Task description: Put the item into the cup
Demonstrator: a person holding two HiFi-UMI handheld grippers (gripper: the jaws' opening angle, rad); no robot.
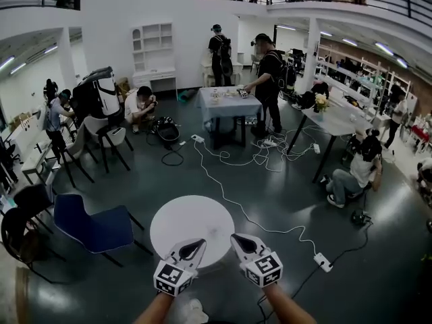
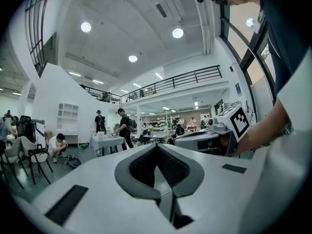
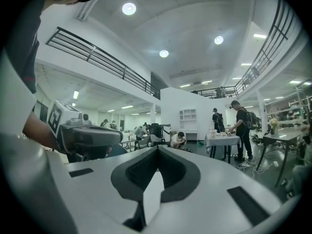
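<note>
At the near edge of the round white bench, the left gripper and right gripper hover closed, empty. No cup or item shows; finding both should probably come before opening.

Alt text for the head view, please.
The left gripper and the right gripper, both shut and empty, point side by side at a round white table. A blue chair stands left of it; people work at tables farther back.
</note>
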